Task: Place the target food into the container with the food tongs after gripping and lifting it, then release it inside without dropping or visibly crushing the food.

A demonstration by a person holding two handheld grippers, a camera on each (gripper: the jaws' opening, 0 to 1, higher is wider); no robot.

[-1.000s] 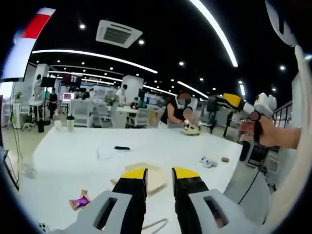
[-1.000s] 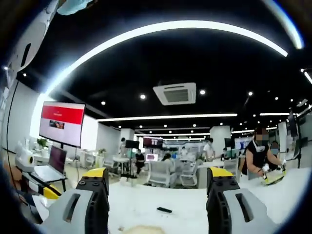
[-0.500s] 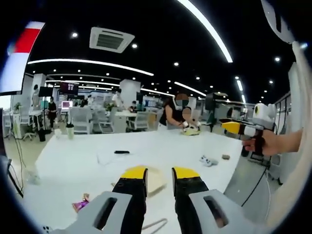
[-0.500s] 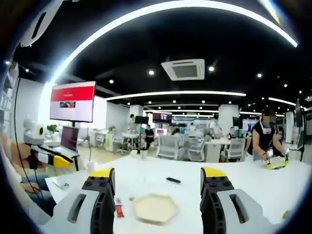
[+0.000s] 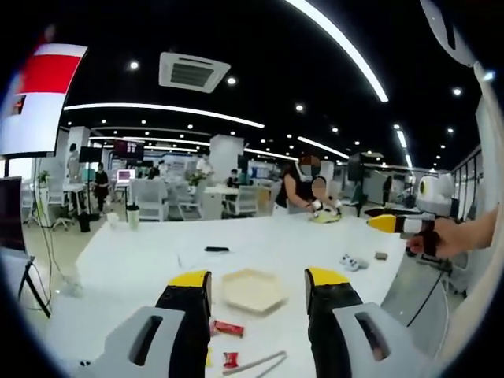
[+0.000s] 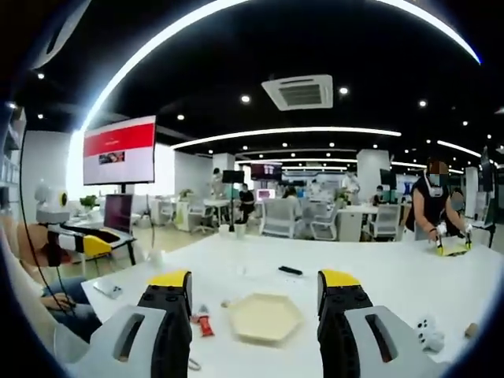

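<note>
A pale hexagonal container lies on the white table just ahead of my left gripper, whose yellow-tipped jaws stand wide apart and hold nothing. Red-wrapped food lies on the table between those jaws, with the metal tongs nearer still. In the right gripper view the same container sits between the open, empty jaws of my right gripper, and the red food lies just to its left. Each gripper, held in a hand, shows at the edge of the other's view.
A black flat object lies farther back on the table. A small white item and a brown one sit toward the right end. A person works at a neighbouring table. Office desks and chairs fill the background.
My left gripper's jaws have spread from a narrow gap to wide apart. Both cameras have tipped down toward the table, bringing the container, red food and tongs into sight.
</note>
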